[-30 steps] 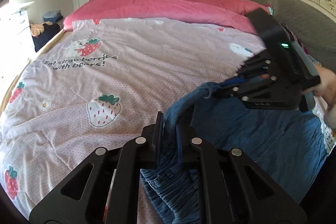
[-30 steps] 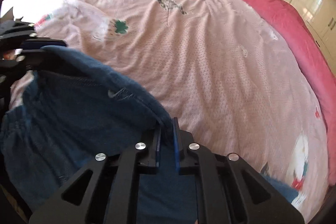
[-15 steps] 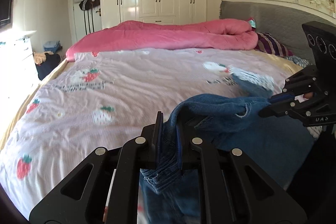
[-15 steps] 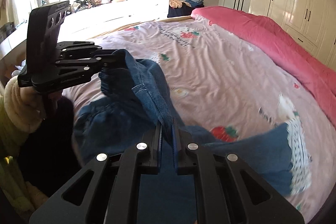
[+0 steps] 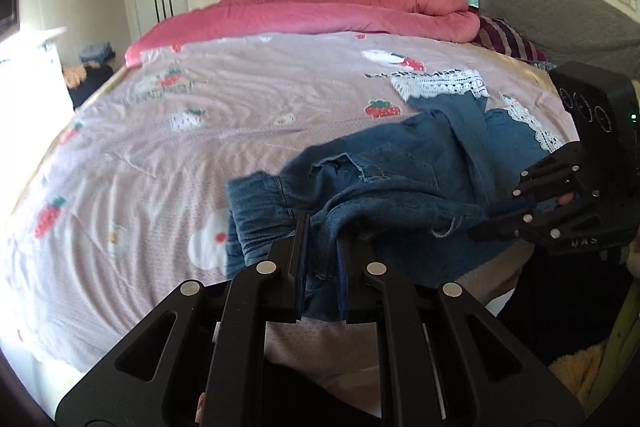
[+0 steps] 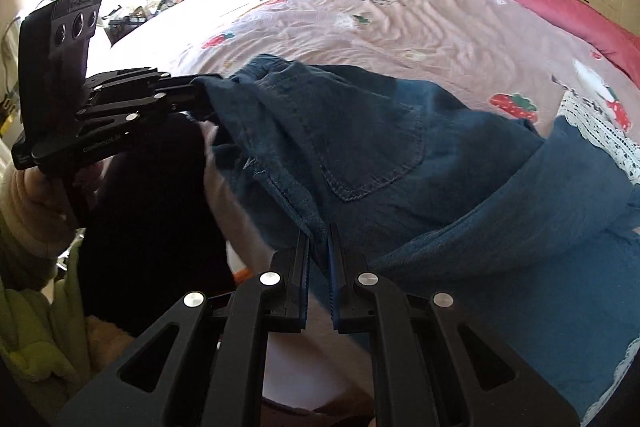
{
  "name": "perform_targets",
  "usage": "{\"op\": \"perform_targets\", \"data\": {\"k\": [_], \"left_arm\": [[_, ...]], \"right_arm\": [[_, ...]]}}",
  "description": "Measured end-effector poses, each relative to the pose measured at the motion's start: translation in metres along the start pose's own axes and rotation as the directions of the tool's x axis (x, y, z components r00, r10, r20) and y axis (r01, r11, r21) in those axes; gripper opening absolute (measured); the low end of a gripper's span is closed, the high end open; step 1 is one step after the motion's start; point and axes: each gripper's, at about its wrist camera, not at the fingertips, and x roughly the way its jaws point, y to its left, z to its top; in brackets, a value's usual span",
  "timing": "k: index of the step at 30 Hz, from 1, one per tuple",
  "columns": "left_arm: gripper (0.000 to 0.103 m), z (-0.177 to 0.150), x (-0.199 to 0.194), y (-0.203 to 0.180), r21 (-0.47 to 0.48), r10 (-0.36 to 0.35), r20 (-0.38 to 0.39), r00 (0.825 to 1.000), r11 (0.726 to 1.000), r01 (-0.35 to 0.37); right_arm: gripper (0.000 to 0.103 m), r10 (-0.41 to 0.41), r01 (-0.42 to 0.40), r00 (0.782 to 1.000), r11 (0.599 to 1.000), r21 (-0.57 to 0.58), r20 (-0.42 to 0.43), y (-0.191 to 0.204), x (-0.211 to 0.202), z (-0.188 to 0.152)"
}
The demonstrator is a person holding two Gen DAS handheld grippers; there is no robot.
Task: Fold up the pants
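1. The left gripper (image 5: 322, 241) has its fingers clamped on the gathered waistband of the blue denim pants (image 6: 360, 131).
2. The right gripper (image 6: 319, 247) pinches the opposite waistband edge.
3. The legs trail across the pink strawberry-print bed quilt (image 5: 160, 155).

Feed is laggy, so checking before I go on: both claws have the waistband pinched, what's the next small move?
Probably draw the left claw and right claw a little apart to tighten the waistband. The denim pants sag and bunch between them, while the lace-trimmed legs already lie on the bedspread.
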Motion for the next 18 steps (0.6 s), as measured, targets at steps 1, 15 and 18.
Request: {"op": "perform_targets", "data": {"k": [1,15,18], "left_arm": [[0.006,0.001,-0.001,0.0,0.0,0.015,-0.001,1.0,1.0,-0.015],[0.025,-0.014,0.008,0.01,-0.116,-0.052,-0.131,0.99,0.993,0.036],[0.035,-0.014,-0.001,0.011,-0.105,-0.03,-0.129,0.991,0.994,0.016]], "right_arm": [[0.01,0.0,0.0,1.0,1.0,-0.013,0.005,0.003,0.001,0.0],[0.016,0.042,-0.035,0.996,0.995,0.092,-0.076,-0.01,0.033,-0.018],[0.022,0.059,-0.052,0.996,0.994,0.097,-0.07,-0.01,0.032,-0.021]]}}
